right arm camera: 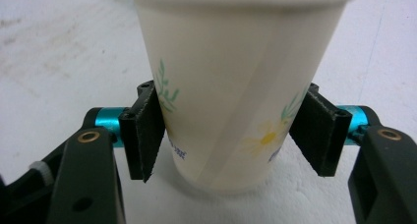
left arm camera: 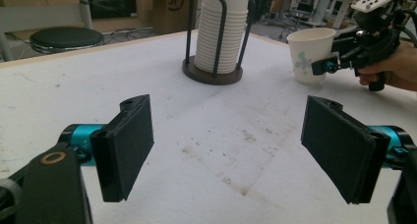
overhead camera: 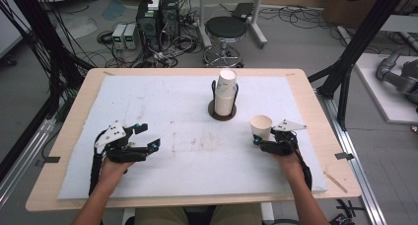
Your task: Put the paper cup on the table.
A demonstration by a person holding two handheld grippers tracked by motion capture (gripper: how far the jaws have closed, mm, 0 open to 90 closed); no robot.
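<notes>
High view: white mat [overhead camera: 162, 106] covers the table. Cup stack [overhead camera: 226, 94] stands mid-table. Right gripper [overhead camera: 260, 142], jaws clamped low on a paper cup [overhead camera: 261, 127]: light, crushable, grip gently. Left gripper [overhead camera: 150, 136] gapes empty.

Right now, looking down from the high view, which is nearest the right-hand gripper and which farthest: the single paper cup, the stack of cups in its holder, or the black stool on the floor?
1. The single paper cup, between the right gripper's jaws.
2. The stack of cups, in its holder up the table, toward the middle.
3. The black stool, on the floor beyond the table's far edge.
</notes>
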